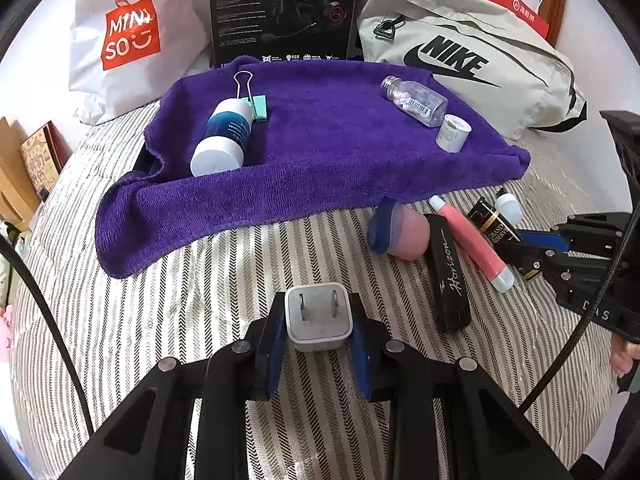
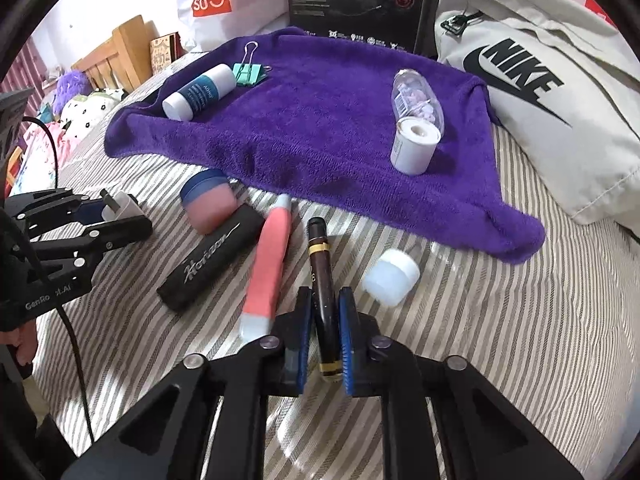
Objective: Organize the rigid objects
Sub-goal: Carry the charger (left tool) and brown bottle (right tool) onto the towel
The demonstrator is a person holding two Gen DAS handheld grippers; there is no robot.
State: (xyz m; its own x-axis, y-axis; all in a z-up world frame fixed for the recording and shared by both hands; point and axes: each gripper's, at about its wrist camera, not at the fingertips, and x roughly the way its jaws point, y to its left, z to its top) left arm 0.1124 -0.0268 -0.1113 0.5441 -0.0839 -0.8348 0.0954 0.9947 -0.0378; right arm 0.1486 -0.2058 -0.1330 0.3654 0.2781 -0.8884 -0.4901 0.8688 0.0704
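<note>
While the left gripper (image 1: pixel 319 334) clamps the white square plug adapter (image 1: pixel 318 318), right gripper (image 2: pixel 324 342) fingers pinch the dark brown gold-banded tube (image 2: pixel 322 280), long axis running up-frame toward the purple towel (image 2: pixel 320 120), upper centre.

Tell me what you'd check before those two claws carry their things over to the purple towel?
1. Left gripper shut on the white charger: ok.
2. Right gripper shut on the dark tube: ok.
3. Bare space in the middle of the purple towel: ok.
4. Pink tube lies close beside the dark tube and might get nudged: not ok.
5. Grip firm enough for lifting: cannot tell.
</note>
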